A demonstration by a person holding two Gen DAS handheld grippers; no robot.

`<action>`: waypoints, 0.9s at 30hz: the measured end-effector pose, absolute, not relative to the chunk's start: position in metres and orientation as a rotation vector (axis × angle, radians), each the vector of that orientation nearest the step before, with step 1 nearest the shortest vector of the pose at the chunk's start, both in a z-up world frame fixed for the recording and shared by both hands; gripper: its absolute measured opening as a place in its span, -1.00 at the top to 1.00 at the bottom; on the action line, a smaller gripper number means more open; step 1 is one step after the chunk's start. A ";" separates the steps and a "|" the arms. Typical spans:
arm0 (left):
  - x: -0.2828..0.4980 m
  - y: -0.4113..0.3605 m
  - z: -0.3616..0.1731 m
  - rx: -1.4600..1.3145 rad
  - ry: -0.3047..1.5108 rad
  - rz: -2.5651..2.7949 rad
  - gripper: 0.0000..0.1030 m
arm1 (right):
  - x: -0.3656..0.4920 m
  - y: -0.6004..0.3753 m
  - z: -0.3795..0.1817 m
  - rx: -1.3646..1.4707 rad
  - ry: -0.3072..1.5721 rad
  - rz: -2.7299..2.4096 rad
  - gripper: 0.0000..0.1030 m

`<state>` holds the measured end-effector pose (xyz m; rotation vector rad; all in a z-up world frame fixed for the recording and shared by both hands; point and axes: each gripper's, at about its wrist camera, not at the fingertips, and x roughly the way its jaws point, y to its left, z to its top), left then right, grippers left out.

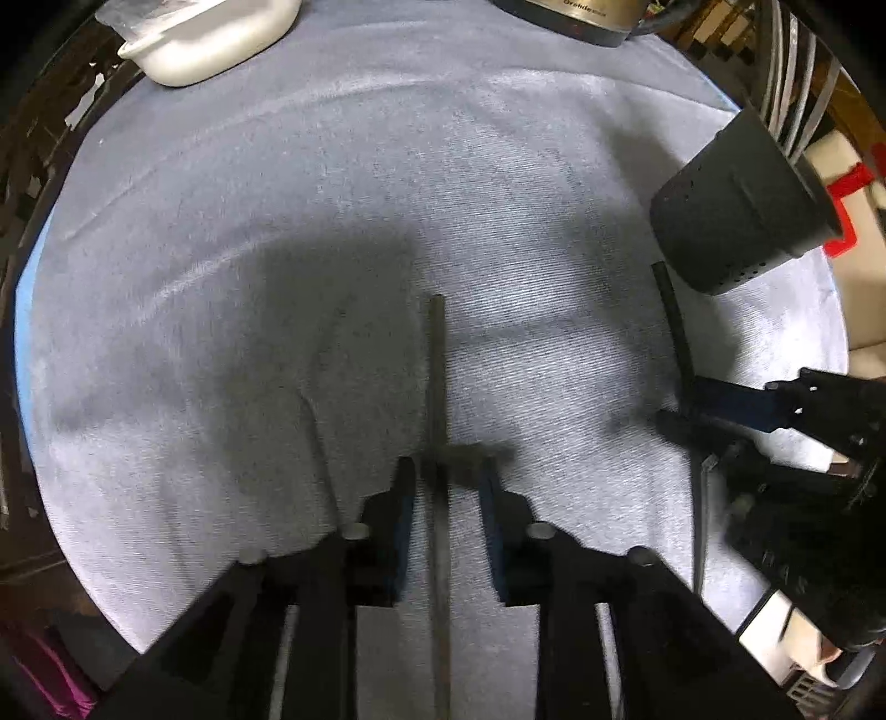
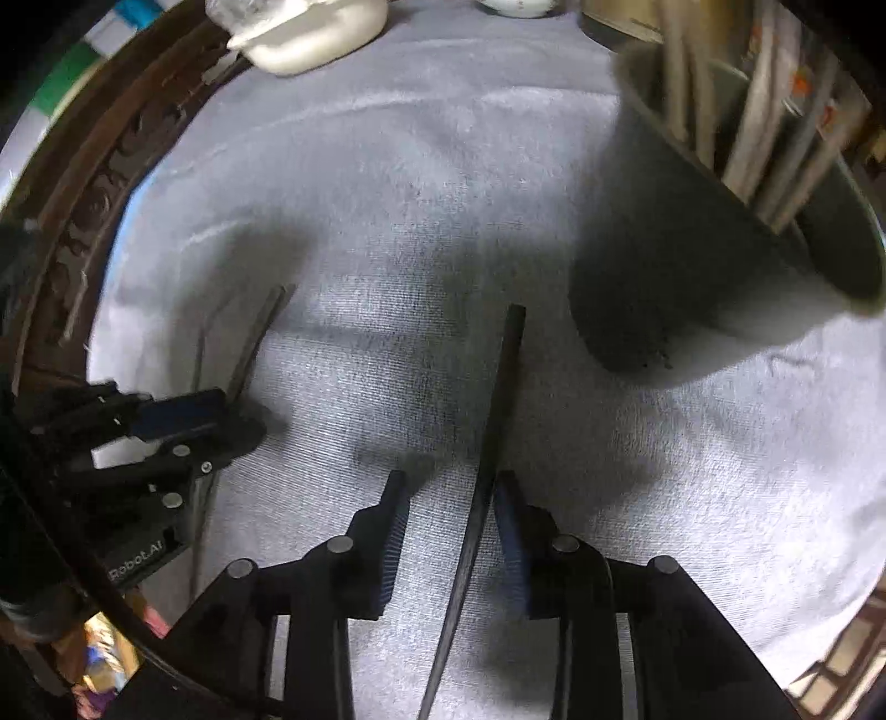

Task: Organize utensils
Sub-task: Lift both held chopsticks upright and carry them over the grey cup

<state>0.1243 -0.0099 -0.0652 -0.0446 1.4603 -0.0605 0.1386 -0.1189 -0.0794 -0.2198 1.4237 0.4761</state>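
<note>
A thin dark stick-like utensil [image 1: 437, 376] lies on the grey cloth and runs straight between the fingers of my left gripper [image 1: 447, 473], which points down and is shut on it. The right wrist view shows that left gripper [image 2: 243, 415] pinching the thin utensil [image 2: 260, 332]. A thicker black utensil handle [image 2: 506, 376] passes between the fingers of my right gripper [image 2: 451, 482]. The jaws stand apart, with the handle close to the right pad and clear of the left one. A black holder cup [image 2: 692, 266] with several utensils [image 2: 775, 138] stands just right of it.
The grey cloth [image 1: 332, 194] covers a round table with a dark carved rim [image 2: 83, 221]. A white dish [image 1: 210, 39] and a metal kettle [image 1: 576, 16] sit at the far edge. The black holder cup [image 1: 736, 221] stands by the right edge of the table.
</note>
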 end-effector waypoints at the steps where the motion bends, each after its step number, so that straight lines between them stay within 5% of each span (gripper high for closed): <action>1: 0.125 -0.013 -0.065 -0.043 1.463 -0.067 0.89 | 0.139 -0.115 -0.080 -0.254 1.423 0.464 0.69; 6: 0.128 0.007 -0.063 -0.180 1.455 -0.102 0.90 | 0.143 -0.117 -0.079 -0.295 1.433 0.466 0.86; 13: 0.102 0.045 -0.018 -0.376 1.194 -0.057 0.90 | 0.110 -0.129 -0.039 -0.182 1.235 0.528 0.87; 27: 0.074 0.053 0.036 -0.350 0.605 0.075 0.90 | 0.056 -0.209 0.049 0.086 0.533 0.311 0.87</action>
